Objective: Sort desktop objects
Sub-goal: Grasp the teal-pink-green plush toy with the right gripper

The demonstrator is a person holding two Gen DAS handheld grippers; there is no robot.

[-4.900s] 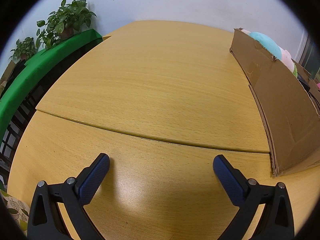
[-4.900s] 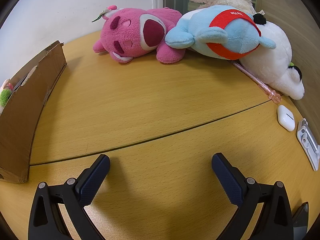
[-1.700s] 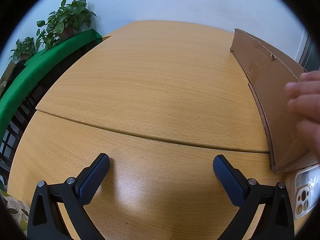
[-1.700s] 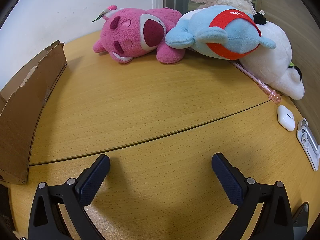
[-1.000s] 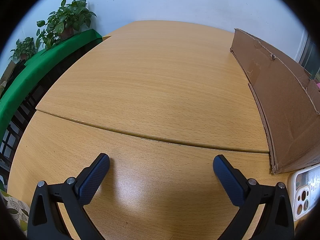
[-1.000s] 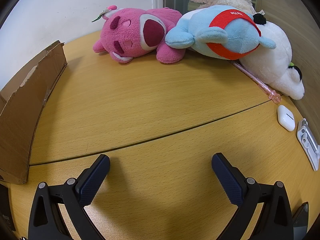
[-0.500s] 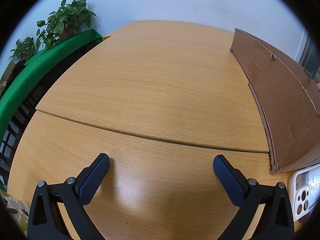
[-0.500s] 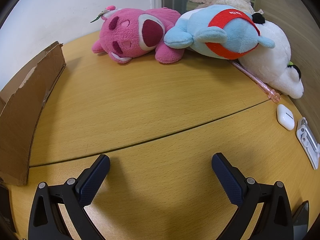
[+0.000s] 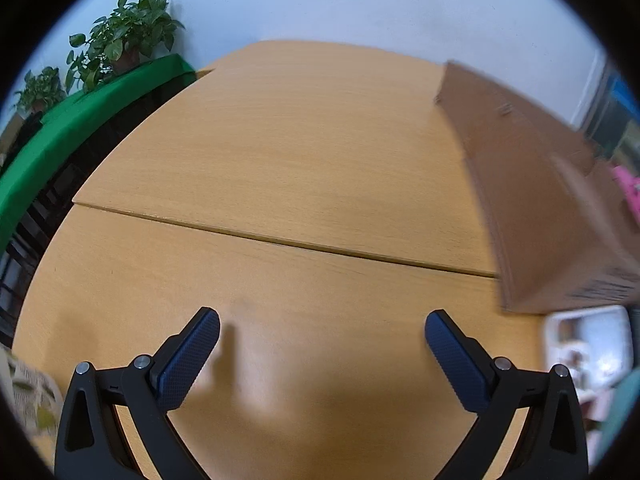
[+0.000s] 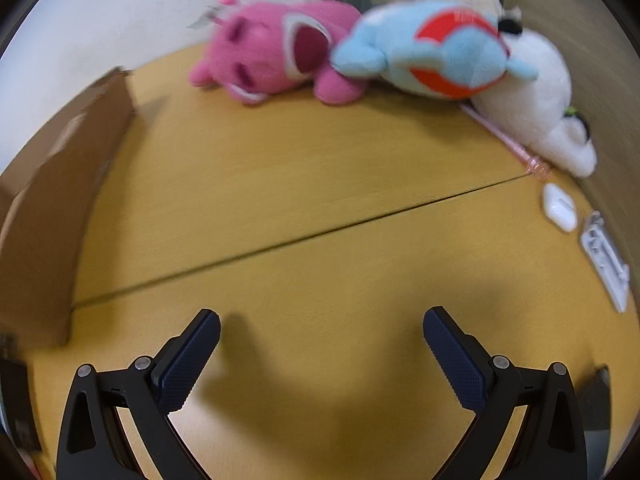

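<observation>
My left gripper point(image 9: 322, 334) is open and empty above the wooden table point(image 9: 280, 168). A cardboard box point(image 9: 540, 216) stands to its right, with a phone in a clear case point(image 9: 588, 344) lying in front of the box. My right gripper point(image 10: 320, 332) is open and empty above the table. Far ahead of it lie a pink plush point(image 10: 276, 56), a blue plush with red bands point(image 10: 440, 52) and a white plush point(image 10: 536, 100). A white earbud case point(image 10: 560, 206), a pink pen point(image 10: 508, 140) and a white clip-like item point(image 10: 606, 260) lie at the right. The box point(image 10: 52, 208) shows at the left.
Potted plants point(image 9: 120, 44) stand on a green-covered shelf point(image 9: 80, 120) beyond the table's left edge. A seam point(image 9: 280, 240) crosses the table. A dark object point(image 10: 600, 400) lies at the lower right of the right wrist view, and another dark object point(image 10: 16, 404) at its lower left.
Both grippers have lifted and moved; both views are now blurred. The left view has swung right, showing more of the phone. Earlier, a hand took plush toys out of the box and laid the phone down.
</observation>
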